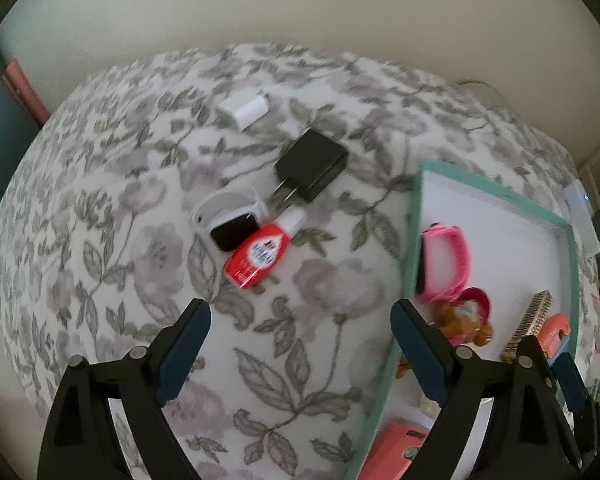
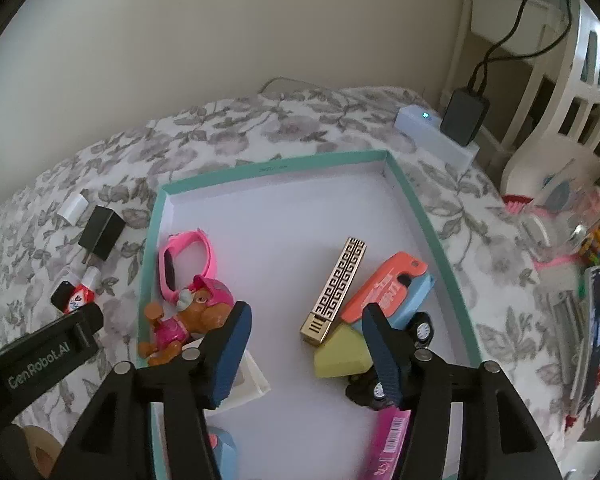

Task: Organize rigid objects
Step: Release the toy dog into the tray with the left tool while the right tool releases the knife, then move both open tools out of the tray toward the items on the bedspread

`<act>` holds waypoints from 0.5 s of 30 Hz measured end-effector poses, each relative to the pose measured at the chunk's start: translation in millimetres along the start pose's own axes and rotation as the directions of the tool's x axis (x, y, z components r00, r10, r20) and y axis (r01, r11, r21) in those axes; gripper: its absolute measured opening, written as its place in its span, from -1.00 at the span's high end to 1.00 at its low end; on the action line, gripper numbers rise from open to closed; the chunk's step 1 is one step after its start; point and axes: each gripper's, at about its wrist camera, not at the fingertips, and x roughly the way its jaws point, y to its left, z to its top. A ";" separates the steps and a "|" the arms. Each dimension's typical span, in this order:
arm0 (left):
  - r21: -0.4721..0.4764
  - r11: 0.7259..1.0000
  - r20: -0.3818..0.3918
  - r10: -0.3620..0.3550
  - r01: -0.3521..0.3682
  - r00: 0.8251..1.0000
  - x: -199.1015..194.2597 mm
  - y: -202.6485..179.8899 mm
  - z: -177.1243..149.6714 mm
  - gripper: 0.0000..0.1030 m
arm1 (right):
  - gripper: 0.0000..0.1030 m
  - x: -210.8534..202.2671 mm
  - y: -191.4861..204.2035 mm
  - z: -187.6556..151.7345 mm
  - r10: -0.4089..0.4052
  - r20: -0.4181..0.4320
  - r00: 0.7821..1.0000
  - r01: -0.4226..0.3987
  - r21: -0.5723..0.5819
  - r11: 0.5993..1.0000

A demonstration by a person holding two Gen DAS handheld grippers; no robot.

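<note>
— Both claws were seen spread: the left gripper (image 1: pixel 300 316) was held over the floral cloth (image 1: pixel 112 240), the right gripper (image 2: pixel 306 320) over the teal-rimmed box (image 2: pixel 412 204). Nothing was pinched.

— Was any writing made out?

— "GenRobot.AI" was read on the left gripper's body, at the near left. The label on the red bottle (image 1: pixel 260 254), left of the box beside the black charger (image 1: pixel 310 166), was too blurred to be read.

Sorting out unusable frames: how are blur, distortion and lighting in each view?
Left wrist view: fisheye bends the floral bedspread into a dome, dark corners, slight smear. Right wrist view: the teal box has bowed edges; soft even light, no glare.
</note>
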 end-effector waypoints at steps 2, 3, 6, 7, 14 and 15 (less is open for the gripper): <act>-0.016 1.000 -0.018 0.005 -0.005 1.000 3.4 4.1 -0.2 -0.79 | -0.41 2.4 -1.1 -0.2 0.005 -0.009 1.000 -0.005 0.008 1.000; -0.024 1.000 -0.027 0.009 -0.009 1.000 5.2 6.4 -0.3 -0.79 | -0.52 3.6 -1.8 -0.8 0.003 -0.013 1.000 -0.003 0.012 1.000; -0.046 0.999 -0.049 0.020 -0.022 0.999 9.5 12.7 0.0 -0.79 | -0.63 6.3 -4.0 -1.5 0.004 -0.023 1.000 -0.004 0.025 1.000; -0.053 0.998 -0.055 0.020 -0.023 0.998 10.6 14.8 0.1 -0.79 | -0.64 7.2 -4.9 -1.7 0.005 -0.028 1.000 -0.005 0.030 1.000; -0.097 0.995 -0.083 -0.007 -0.002 0.996 15.3 26.1 1.7 -0.93 | -0.97 10.2 -8.3 -3.3 0.011 -0.043 0.999 -0.009 0.055 0.998; -0.106 0.994 -0.090 -0.015 0.006 0.996 16.5 28.5 2.1 -0.93 | -1.00 9.8 -7.4 -3.6 0.010 -0.040 0.999 -0.008 0.054 0.999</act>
